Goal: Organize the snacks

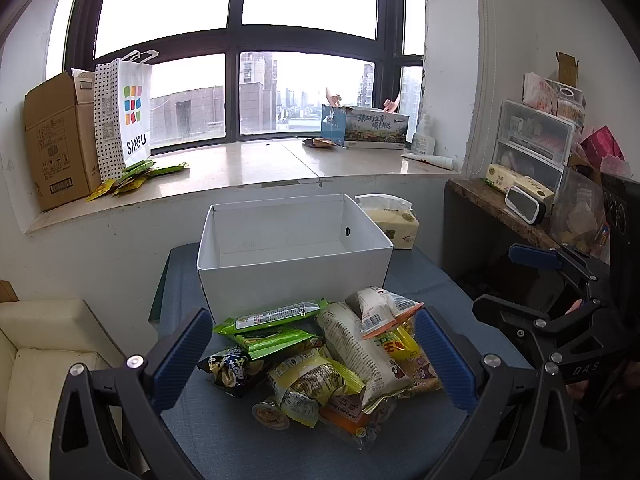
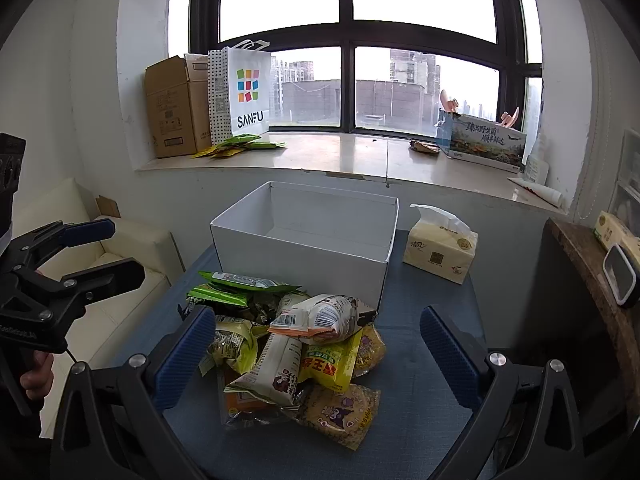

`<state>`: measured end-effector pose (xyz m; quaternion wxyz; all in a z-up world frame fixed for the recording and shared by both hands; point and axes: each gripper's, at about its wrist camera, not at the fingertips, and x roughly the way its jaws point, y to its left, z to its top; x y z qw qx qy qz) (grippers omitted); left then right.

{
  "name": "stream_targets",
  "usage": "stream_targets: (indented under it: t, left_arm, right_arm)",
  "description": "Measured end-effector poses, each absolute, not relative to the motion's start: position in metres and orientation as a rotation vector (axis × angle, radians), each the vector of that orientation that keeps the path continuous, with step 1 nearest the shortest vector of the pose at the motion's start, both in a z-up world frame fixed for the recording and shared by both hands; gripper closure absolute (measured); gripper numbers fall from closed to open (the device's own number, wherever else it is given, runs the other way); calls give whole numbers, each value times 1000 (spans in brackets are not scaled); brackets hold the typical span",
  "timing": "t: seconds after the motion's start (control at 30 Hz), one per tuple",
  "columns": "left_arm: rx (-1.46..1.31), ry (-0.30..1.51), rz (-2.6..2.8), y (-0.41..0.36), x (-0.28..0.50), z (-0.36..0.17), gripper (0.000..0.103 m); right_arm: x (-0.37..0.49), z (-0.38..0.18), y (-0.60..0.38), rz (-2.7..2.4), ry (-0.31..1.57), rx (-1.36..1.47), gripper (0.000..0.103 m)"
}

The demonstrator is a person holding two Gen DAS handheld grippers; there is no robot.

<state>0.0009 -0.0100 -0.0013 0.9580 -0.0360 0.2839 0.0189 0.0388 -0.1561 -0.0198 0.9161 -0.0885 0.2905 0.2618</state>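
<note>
A pile of snack packets [image 1: 320, 360] lies on the blue table [image 1: 224, 432], green, white, yellow and orange wrappers mixed. Behind it stands an open white box [image 1: 296, 276] with nothing visible inside. My left gripper [image 1: 314, 356] is open and empty, hovering over the pile with a finger on each side. My right gripper [image 2: 316, 354] is open and empty, also over the pile [image 2: 296, 356]. The white box [image 2: 300, 256] sits just behind. Each gripper shows in the other's view: the right one [image 1: 520, 284], the left one [image 2: 108, 248].
A tissue pack [image 2: 440, 250] sits right of the box. A cream sofa [image 2: 120, 248] is left of the table. The windowsill [image 1: 256, 168] holds a cardboard box, a SANFU bag, loose packets and a tissue box. A cluttered shelf [image 1: 532, 148] stands right.
</note>
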Motion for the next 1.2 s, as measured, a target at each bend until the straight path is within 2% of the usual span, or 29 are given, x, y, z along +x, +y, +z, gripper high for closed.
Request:
stream_targets:
  t: [1.2]
  left_arm:
    - [-72,574,33,-9,0,-2,0]
  right_arm:
    - [40,-23,-156,555,610,-172,0]
